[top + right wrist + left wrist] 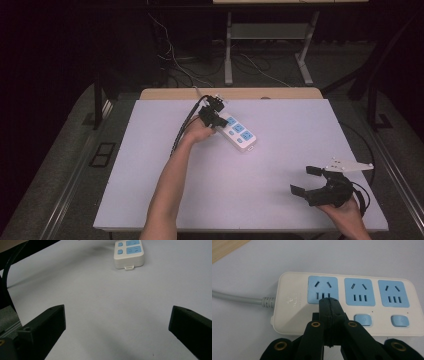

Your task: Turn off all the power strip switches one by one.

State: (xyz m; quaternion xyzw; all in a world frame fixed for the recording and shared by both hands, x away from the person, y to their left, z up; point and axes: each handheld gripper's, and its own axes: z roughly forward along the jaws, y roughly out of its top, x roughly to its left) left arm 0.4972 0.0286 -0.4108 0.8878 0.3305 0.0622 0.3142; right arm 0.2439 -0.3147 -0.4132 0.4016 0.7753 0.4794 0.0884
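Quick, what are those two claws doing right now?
Left claw: closed, holding nothing, tip over the power strip near its first switch.
Right claw: open, holding nothing, above the table.

White table (280, 200), cables on floor (180, 65) behind.

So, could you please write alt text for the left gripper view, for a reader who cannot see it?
The left gripper, its two black jaws shut together, has its tip over a white power strip with three blue sockets, just below the first socket. Two blue switches sit below the other sockets, and a grey cable leaves the strip across the white table.
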